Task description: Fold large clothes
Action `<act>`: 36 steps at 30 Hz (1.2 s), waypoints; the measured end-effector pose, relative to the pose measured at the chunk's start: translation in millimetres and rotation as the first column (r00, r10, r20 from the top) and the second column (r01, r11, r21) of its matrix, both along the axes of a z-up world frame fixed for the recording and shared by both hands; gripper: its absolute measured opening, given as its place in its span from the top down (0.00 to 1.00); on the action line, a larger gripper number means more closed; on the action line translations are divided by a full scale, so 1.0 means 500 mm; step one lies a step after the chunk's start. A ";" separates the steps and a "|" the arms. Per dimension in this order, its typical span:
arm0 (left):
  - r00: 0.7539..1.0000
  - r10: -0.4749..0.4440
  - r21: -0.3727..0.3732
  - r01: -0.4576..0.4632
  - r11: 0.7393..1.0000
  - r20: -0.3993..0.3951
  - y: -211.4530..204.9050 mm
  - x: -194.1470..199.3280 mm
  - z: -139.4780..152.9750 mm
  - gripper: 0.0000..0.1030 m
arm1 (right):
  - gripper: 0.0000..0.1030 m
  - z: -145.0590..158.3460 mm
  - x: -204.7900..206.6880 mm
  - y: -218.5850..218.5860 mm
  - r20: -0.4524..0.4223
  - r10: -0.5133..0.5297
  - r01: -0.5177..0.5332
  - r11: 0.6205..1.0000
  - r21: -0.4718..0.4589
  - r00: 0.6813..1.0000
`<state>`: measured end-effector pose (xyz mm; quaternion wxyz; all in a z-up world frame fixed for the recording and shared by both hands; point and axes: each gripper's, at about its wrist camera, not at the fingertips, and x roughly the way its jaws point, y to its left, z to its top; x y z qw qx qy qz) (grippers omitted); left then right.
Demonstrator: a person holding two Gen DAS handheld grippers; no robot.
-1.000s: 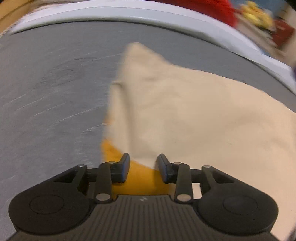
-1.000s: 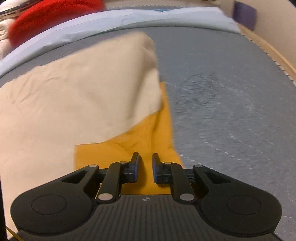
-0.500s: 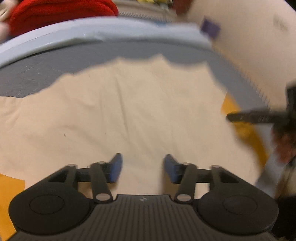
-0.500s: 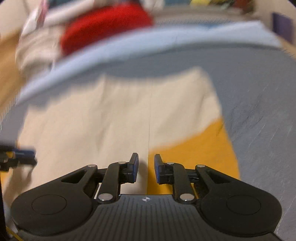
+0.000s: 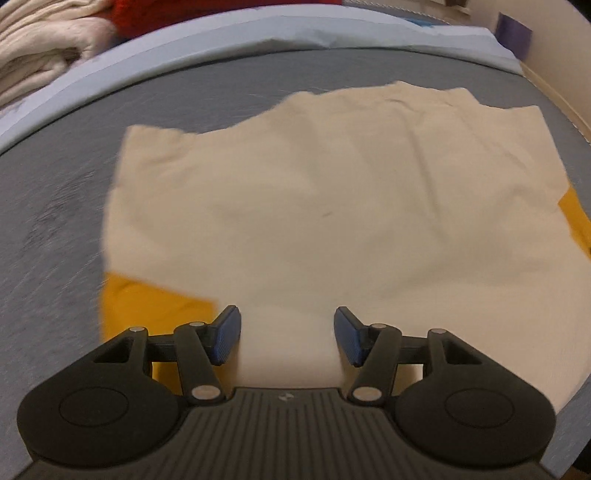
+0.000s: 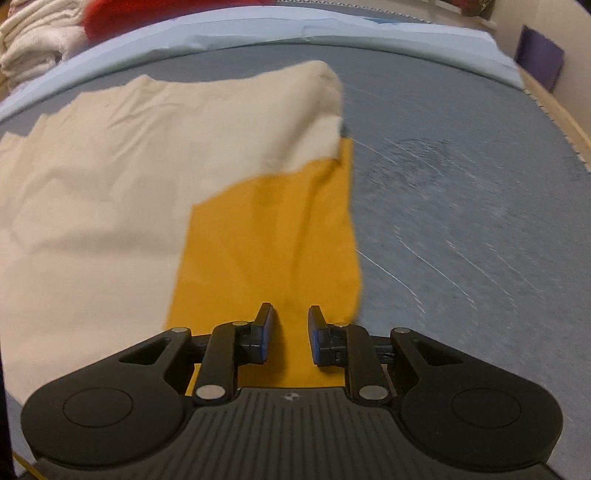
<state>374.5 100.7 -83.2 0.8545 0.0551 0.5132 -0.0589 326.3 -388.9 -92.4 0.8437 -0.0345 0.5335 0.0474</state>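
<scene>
Red cloth [image 6: 122, 16] at the counter's far edge is cut off by the top of the frame, and so is the white pile [image 5: 40, 40] beside it. The orange layer [image 6: 273, 243] vanishes under the cream garment [image 5: 314, 206]. The counter [image 6: 461, 206] on the right is smeared with blur.

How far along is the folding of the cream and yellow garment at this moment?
Done: the cream garment lies flat on the grey mat, folded in from both sides, yellow panels showing at each edge. In hand: nothing; the left gripper is open above the cloth, and the right gripper holds a narrow empty gap. Left: probably a final fold.
</scene>
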 end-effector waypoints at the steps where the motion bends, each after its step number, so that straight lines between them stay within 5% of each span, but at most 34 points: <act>1: 1.000 0.012 0.004 -0.012 1.000 -0.001 0.016 -0.013 -0.002 0.38 | 0.81 0.002 -0.014 -0.002 0.003 0.002 -0.002 1.000 -0.008 1.000; 5: 0.999 0.039 0.005 -0.039 0.999 0.014 0.067 -0.055 0.003 0.38 | 0.81 -0.003 -0.065 -0.011 0.000 0.006 -0.006 0.999 -0.052 1.000; 7: 0.998 0.052 0.033 -0.053 0.998 0.019 0.095 -0.077 0.001 0.39 | 0.67 -0.010 -0.093 -0.020 -0.013 -0.006 0.004 0.995 -0.097 1.000; 8: 0.997 0.069 0.058 -0.070 0.996 0.023 0.103 -0.083 0.003 0.40 | 0.61 -0.008 -0.102 -0.026 -0.021 -0.021 0.019 0.994 -0.105 1.000; 10: 0.993 0.118 0.148 -0.121 0.982 0.025 0.114 -0.088 0.024 0.41 | 0.63 0.020 -0.115 -0.031 -0.045 -0.058 0.050 0.987 -0.154 0.997; 12: 0.984 0.167 0.196 -0.176 0.965 0.063 0.131 -0.099 0.069 0.43 | 0.64 0.075 -0.137 -0.019 0.039 -0.054 0.062 0.966 -0.250 0.998; 16: 0.933 0.249 0.030 -0.265 0.964 0.259 0.147 -0.174 0.211 0.41 | 0.64 0.226 -0.216 0.016 0.279 -0.070 0.119 0.980 -0.160 0.958; 19: 0.903 0.253 -0.073 -0.243 0.967 0.347 0.124 -0.251 0.250 0.36 | 0.61 0.295 -0.300 0.057 0.462 -0.108 0.140 0.990 -0.035 0.881; 22: 0.914 0.261 -0.146 -0.226 0.963 0.311 0.098 -0.303 0.210 0.34 | 0.61 0.279 -0.358 0.094 0.531 -0.149 0.147 0.988 0.046 0.834; 24: 0.937 0.260 -0.127 -0.236 0.963 0.232 0.082 -0.306 0.155 0.34 | 0.61 0.258 -0.346 0.121 0.456 -0.155 0.162 0.986 0.023 0.876; 26: 0.948 0.290 -0.111 -0.276 0.955 0.133 0.070 -0.277 0.118 0.35 | 0.62 0.262 -0.341 0.134 0.490 -0.183 0.165 0.983 0.079 0.853; 28: 0.948 0.297 -0.160 -0.278 0.947 0.113 0.067 -0.258 0.105 0.35 | 0.62 0.255 -0.327 0.146 0.492 -0.171 0.142 0.985 0.095 0.854; 36: 0.955 0.289 -0.130 -0.278 0.952 0.070 0.037 -0.240 0.080 0.34 | 0.62 0.216 -0.281 0.174 0.449 -0.148 0.127 0.989 0.076 0.881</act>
